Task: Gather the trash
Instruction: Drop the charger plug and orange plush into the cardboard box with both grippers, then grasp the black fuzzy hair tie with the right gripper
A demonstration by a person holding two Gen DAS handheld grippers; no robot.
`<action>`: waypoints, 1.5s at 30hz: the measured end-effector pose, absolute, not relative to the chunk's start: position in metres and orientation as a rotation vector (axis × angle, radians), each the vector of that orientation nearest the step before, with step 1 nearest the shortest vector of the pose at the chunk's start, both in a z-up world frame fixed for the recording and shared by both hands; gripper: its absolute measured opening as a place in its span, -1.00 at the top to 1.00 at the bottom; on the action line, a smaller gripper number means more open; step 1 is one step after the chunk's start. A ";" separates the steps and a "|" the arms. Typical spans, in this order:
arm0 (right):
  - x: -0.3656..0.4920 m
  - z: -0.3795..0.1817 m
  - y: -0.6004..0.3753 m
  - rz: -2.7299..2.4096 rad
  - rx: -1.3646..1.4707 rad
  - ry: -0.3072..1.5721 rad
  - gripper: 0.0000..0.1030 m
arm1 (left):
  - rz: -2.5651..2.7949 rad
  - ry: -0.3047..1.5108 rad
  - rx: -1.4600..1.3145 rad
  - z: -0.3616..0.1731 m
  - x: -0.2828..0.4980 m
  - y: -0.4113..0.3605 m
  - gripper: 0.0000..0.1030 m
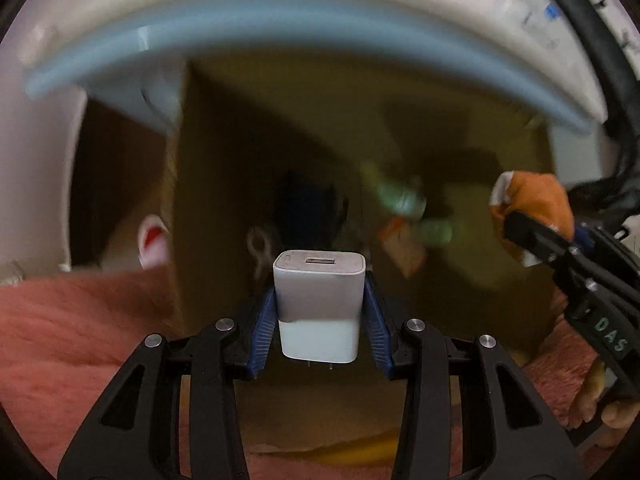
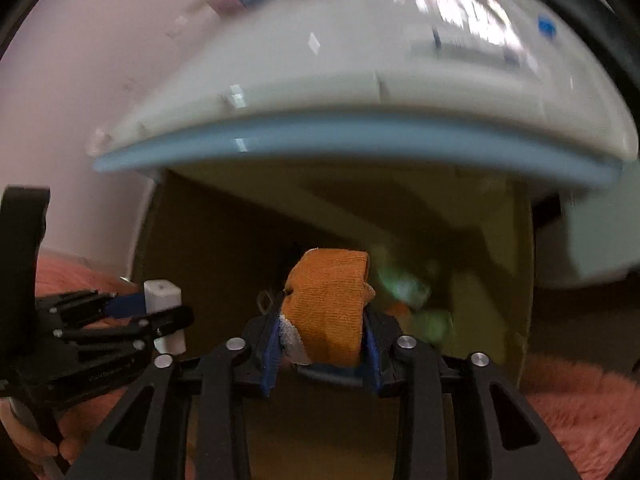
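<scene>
Trash is partly in: some bits lie in the brown box (image 1: 304,128), and you hold your left gripper (image 1: 320,308) squeezed on a white charger (image 1: 320,300) and your right gripper (image 2: 322,332) squeezed on an orange roll (image 2: 328,304), both above it, not dropped yet.

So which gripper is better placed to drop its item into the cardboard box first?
Probably left: its gripper holds the white charger centred over the box opening; the right gripper with the orange roll looks similar.

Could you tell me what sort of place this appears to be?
Probably a room in a home, at floor level: a fluffy pink rug, a cardboard box open on its side with trash inside, and a white table with a blue edge overhead.
</scene>
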State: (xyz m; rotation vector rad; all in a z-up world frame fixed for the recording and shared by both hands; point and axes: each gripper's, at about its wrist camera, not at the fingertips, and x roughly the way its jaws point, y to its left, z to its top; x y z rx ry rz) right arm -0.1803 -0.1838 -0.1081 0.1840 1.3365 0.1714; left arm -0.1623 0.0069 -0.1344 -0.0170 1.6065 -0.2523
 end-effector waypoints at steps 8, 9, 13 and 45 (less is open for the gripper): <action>-0.179 -0.115 -0.199 0.052 0.151 1.331 -0.47 | -0.247 1.562 0.068 -0.128 -0.162 -0.012 -0.55; -0.179 -0.114 -0.200 0.050 0.156 1.325 -0.47 | -0.252 1.552 0.070 -0.127 -0.166 -0.010 -0.55; -0.182 -0.110 -0.202 0.039 0.171 1.299 -0.47 | -0.271 1.499 0.067 -0.112 -0.171 -0.006 -0.55; 0.227 -0.073 -0.201 -0.010 0.206 1.085 0.08 | -0.170 1.000 -0.146 -0.014 -0.018 0.051 -0.66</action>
